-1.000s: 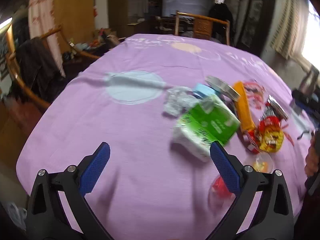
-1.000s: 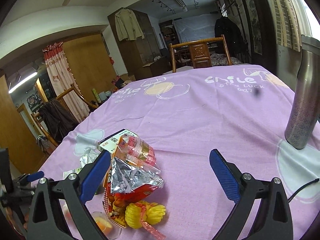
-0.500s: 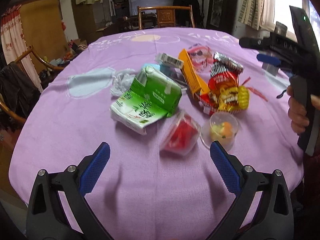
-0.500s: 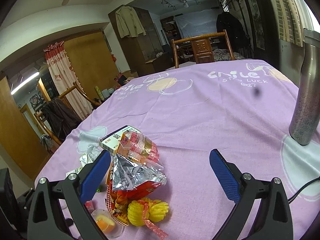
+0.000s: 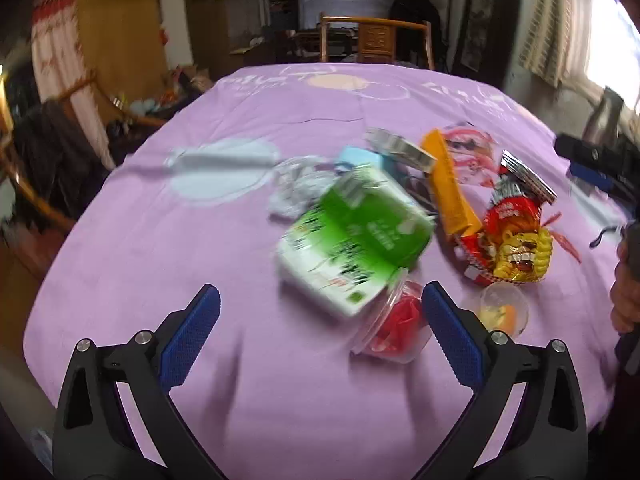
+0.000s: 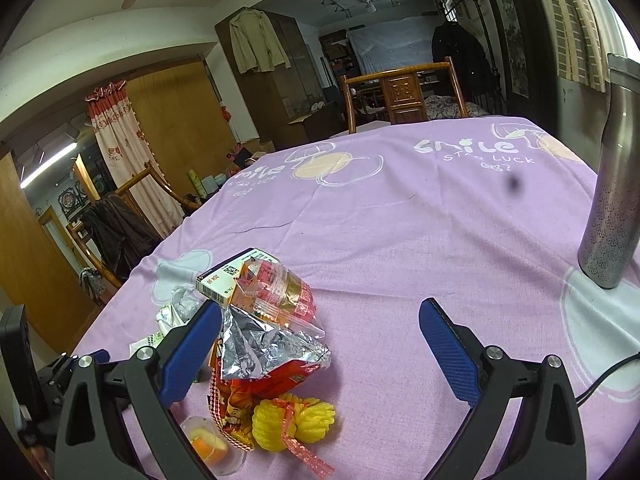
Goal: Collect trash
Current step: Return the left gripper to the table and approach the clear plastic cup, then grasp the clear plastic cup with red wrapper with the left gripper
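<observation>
The counter (image 5: 168,264) is covered by a purple cloth printed with pale shapes and lettering. A wooden chair (image 6: 402,94) is seen beyond its far edge. A steel flask (image 6: 614,184) stands upright near the right edge, well apart from the trash.

The trash is gathered in one loose heap toward the near right part of the counter. The largest piece, a green and white carton (image 5: 352,236), lies on its side at the heap's left, blurred in the left view. Behind it, crumpled white paper (image 5: 296,192) is seen. An orange box (image 5: 452,188) lies just right of the carton, and a red snack bag (image 6: 264,356) with silver lining is torn open beside it. A yellow net (image 6: 296,420) touches the bag's near end. A clear cup with red contents (image 5: 396,324) lies tipped against the carton's near corner; a small cup with orange fruit (image 5: 504,312) stands just beside it.

The left tool (image 5: 320,332) is held wide apart above the near edge, gripping nothing. The right tool (image 6: 320,344) is likewise spread wide and empty, over the heap's right side.
</observation>
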Demonstrator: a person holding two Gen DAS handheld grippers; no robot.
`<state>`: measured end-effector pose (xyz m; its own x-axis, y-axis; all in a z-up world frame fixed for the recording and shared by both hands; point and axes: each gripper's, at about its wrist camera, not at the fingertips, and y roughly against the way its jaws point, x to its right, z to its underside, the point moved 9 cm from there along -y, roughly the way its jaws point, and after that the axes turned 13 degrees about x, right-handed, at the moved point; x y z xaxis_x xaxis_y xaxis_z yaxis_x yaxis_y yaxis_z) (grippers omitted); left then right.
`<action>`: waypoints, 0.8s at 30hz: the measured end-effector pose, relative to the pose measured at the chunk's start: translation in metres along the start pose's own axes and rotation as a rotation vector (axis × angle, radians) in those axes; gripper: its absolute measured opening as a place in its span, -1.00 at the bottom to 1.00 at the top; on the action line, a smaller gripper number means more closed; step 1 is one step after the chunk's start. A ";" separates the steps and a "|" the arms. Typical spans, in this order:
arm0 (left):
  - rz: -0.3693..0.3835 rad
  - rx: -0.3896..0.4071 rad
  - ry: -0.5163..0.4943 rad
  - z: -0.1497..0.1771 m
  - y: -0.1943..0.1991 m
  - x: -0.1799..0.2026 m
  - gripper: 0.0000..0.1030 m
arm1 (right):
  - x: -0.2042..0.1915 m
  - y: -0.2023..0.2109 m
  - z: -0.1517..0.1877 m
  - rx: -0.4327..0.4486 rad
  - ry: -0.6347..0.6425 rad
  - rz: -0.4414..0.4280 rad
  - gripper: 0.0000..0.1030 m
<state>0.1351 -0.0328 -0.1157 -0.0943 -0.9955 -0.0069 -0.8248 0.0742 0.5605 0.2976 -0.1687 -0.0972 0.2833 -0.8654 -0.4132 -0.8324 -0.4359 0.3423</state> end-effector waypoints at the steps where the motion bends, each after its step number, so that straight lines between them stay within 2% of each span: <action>1: -0.031 -0.003 0.028 0.003 0.005 -0.017 0.89 | 0.000 0.000 -0.001 0.002 -0.002 -0.003 0.89; 3: -0.150 -0.017 0.050 0.014 0.015 -0.055 0.88 | -0.001 0.000 -0.001 0.006 -0.005 -0.010 0.89; 6: -0.195 -0.049 0.126 0.028 0.023 -0.086 0.88 | -0.004 0.001 -0.001 0.011 0.004 -0.017 0.89; 8: -0.165 -0.044 0.179 0.030 0.029 -0.091 0.88 | -0.005 0.001 0.000 0.013 0.015 -0.013 0.89; 10: -0.105 -0.018 0.181 0.026 0.035 -0.078 0.88 | -0.005 0.000 0.001 0.010 0.022 -0.004 0.89; 14: 0.051 0.032 0.094 0.020 0.048 -0.029 0.88 | -0.002 -0.001 0.002 0.001 0.016 0.004 0.89; 16: 0.089 0.031 0.051 0.023 0.048 -0.008 0.88 | -0.001 -0.001 0.002 0.003 0.013 0.004 0.89; 19: 0.073 0.007 -0.007 0.032 0.038 0.009 0.88 | 0.000 0.000 0.002 0.002 0.016 0.002 0.89; 24: 0.074 -0.035 0.008 0.044 0.022 0.009 0.85 | 0.000 0.001 0.001 0.002 0.014 -0.006 0.89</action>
<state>0.0919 -0.0379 -0.1396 -0.1496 -0.9878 0.0426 -0.7959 0.1459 0.5876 0.2967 -0.1691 -0.0975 0.2945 -0.8664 -0.4033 -0.8318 -0.4401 0.3381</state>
